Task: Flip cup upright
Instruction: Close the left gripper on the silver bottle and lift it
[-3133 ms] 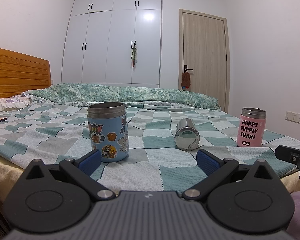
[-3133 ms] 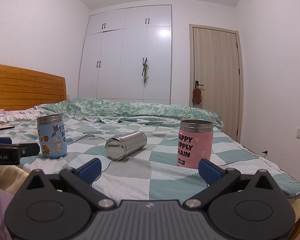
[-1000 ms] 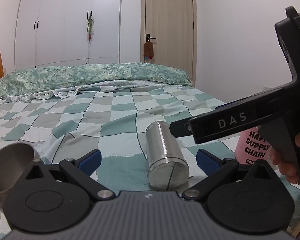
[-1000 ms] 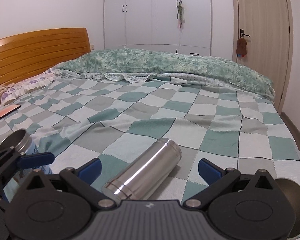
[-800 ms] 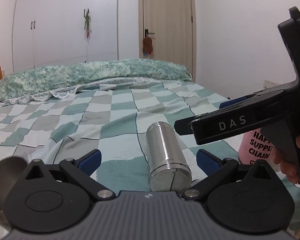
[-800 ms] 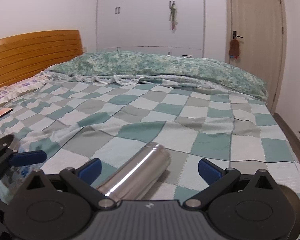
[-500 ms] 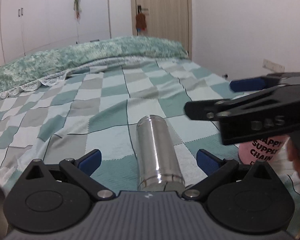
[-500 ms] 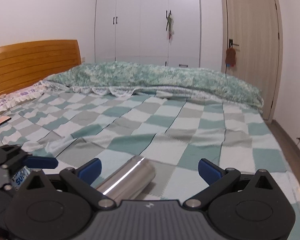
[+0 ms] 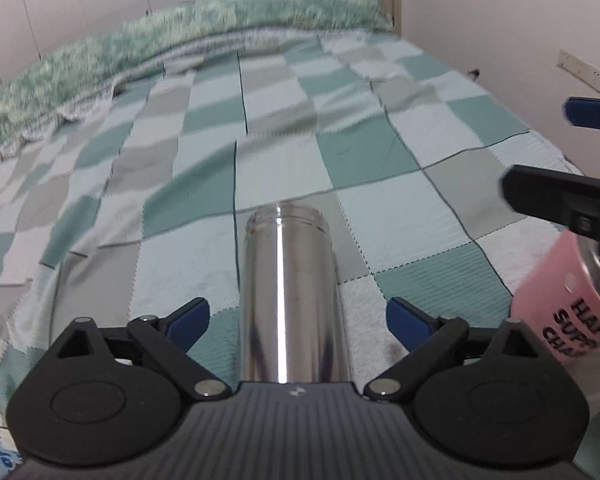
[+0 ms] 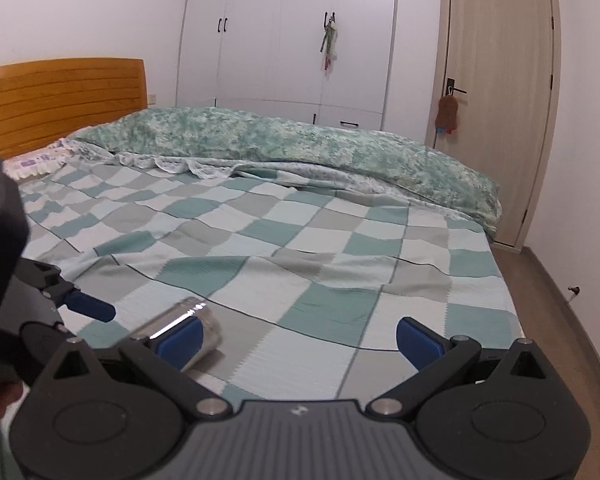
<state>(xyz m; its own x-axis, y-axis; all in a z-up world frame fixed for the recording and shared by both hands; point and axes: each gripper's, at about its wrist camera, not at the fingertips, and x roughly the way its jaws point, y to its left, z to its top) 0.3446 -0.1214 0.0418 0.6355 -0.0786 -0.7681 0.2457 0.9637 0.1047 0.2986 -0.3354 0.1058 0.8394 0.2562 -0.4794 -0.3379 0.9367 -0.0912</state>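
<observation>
**Ann:** Bedroom scene: a bed (image 10: pixel 340 256) under a checked green, grey and white cover, a rumpled green quilt (image 10: pixel 300 148) across the far end, white wardrobes (image 10: pixel 292 32) and a wooden door (image 10: pixel 496 92) behind, an orange headboard (image 10: pixel 60 96) off to the left.

**Ben:** And the cup (image 9: pixel 290 300)?

**Ann:** Steel, lying on its side on the cover, open mouth pointing away from the left camera. It sits right down the middle of the left hand-held gripper (image 9: pixel 298 316), between the blue pads (image 9: pixel 190 320), which stand wide with a gap to the metal on both sides. Nothing gripped.

**Ben:** From the right wrist view I catch the same cup (image 10: pixel 180 328) low on the left, partly behind that gripper's own left pad (image 10: pixel 180 338). The right hand-held gripper (image 10: pixel 300 340) is spread wide too, with only bed cover between its pads.

**Ann:** It also pokes into the left view at the right edge, black with a blue tip, above a pink mug (image 9: pixel 560 300) with black lettering.

**Ben:** That pink one looks upright, close to the bed's edge, near the steel cup but apart from it.
</observation>
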